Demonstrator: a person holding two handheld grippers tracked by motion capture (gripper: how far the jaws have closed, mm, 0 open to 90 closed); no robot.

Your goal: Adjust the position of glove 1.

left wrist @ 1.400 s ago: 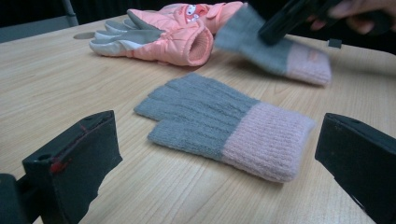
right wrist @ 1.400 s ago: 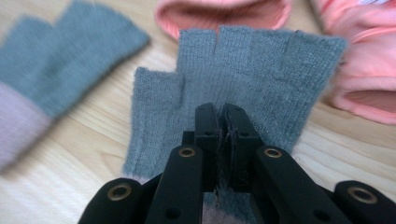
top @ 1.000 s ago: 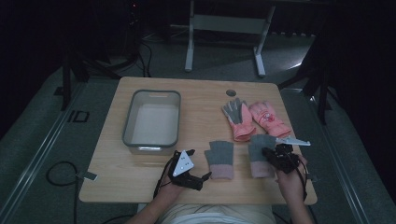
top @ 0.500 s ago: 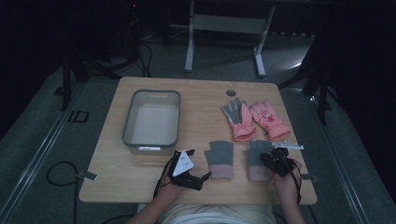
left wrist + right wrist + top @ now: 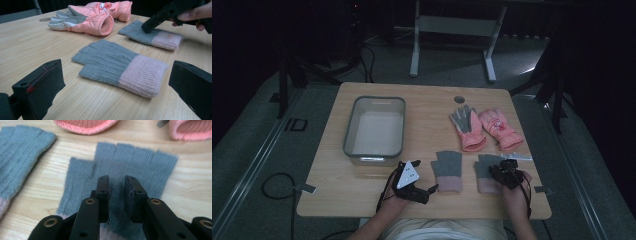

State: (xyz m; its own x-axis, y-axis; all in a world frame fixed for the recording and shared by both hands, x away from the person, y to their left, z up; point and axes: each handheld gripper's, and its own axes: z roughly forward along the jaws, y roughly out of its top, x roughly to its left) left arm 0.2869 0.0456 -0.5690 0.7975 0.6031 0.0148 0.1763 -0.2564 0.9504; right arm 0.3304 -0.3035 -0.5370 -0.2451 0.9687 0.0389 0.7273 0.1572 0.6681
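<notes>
Nearest the person, the left gripper point(image 5: 424, 191) rests open on the bench point(image 5: 362, 190), its jaws spread wide toward the left grey glove point(image 5: 120, 66), which lies flat just ahead with its pink cuff nearest. The right gripper point(image 5: 117, 187) sits directly over the right grey glove point(image 5: 130, 167), its jaws having just opened to a narrow gap above the knit and pinching nothing, the glove's long axis running from cuff to fingers away from the person. Farther off lie the pink gloves point(image 5: 484, 127) and the bin point(image 5: 374, 131).
</notes>
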